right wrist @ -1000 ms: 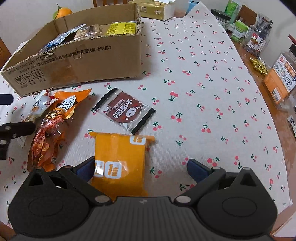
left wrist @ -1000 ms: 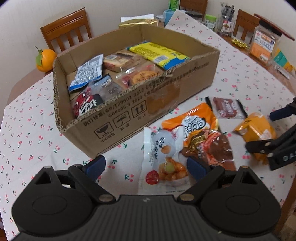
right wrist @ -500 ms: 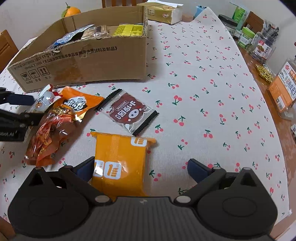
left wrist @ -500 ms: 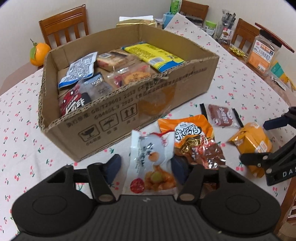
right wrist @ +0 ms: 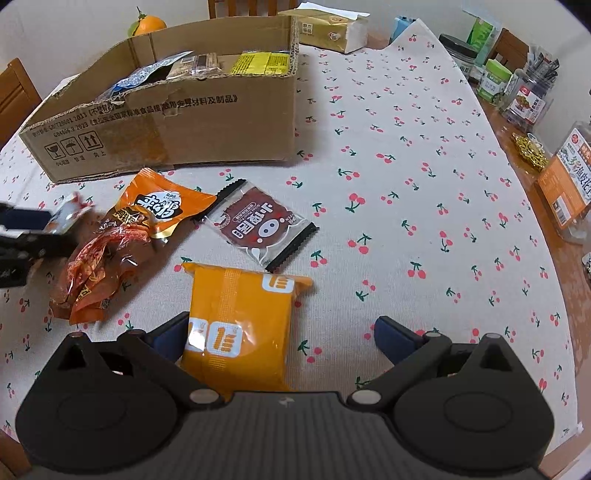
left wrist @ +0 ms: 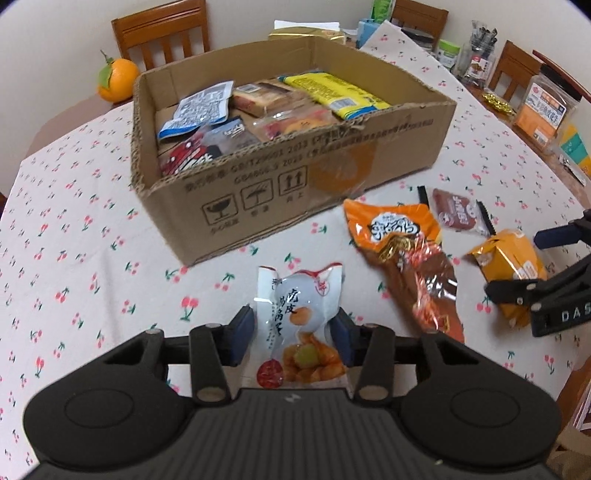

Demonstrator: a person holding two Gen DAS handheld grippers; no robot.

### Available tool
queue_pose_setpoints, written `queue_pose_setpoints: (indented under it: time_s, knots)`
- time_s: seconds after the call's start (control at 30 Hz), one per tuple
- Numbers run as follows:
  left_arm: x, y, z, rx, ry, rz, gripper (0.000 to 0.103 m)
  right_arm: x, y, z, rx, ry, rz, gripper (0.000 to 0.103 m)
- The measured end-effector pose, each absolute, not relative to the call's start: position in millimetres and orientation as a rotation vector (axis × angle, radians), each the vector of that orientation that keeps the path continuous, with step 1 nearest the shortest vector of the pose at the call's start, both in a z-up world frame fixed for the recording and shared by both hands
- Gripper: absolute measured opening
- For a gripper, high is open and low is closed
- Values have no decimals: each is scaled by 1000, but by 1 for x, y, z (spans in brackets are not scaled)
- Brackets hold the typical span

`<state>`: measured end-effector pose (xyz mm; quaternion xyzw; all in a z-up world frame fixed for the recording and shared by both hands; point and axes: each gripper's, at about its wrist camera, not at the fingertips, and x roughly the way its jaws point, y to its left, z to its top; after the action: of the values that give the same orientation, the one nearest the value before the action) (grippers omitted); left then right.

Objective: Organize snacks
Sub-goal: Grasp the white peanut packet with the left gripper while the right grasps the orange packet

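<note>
My left gripper (left wrist: 293,332) is shut on a white snack pouch (left wrist: 299,325) with orange fruit print and holds it above the tablecloth, in front of the cardboard box (left wrist: 332,162). The box holds several snack packets. My right gripper (right wrist: 280,332) is open, its fingers on either side of the orange packet (right wrist: 236,325) lying on the table. An orange-red snack bag (right wrist: 118,240) and a brown packet (right wrist: 258,225) lie between the box and the orange packet. The left gripper shows at the left edge of the right wrist view (right wrist: 22,236).
An orange fruit (left wrist: 117,79) sits behind the box. Jars and snack containers (right wrist: 528,99) line the table's right side, and a tissue pack (right wrist: 328,31) lies at the back. Wooden chairs (left wrist: 162,33) stand around the table with its cherry-print cloth (right wrist: 424,177).
My left gripper has closed on the white pouch, lifted it off the table and pulled it away from the orange-red bag. The right gripper has stayed open around the orange packet.
</note>
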<state>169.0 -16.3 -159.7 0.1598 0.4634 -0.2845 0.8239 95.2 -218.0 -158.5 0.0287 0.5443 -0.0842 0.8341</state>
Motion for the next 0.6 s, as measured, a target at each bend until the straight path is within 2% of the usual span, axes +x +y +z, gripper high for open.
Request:
queue_pose_setpoints:
  time_s: [0.13, 0.27, 0.37, 0.53, 0.6]
  knots:
    - [169, -14, -160, 344, 979, -605, 51, 97, -214, -158, 67, 1169, -175, 103]
    - [170, -9, -161, 350, 982, -625, 57, 97, -202, -153, 41, 1165, -125, 91]
    - [171, -10, -161, 363, 983, -651, 57, 98, -198, -150, 43, 1160, -114, 81]
    - [174, -14, -161, 385, 985, -691, 56, 100, -196, -148, 33, 1153, -118, 71]
    - [174, -14, -160, 388, 987, -700, 48, 99, -196, -147, 30, 1152, -123, 66]
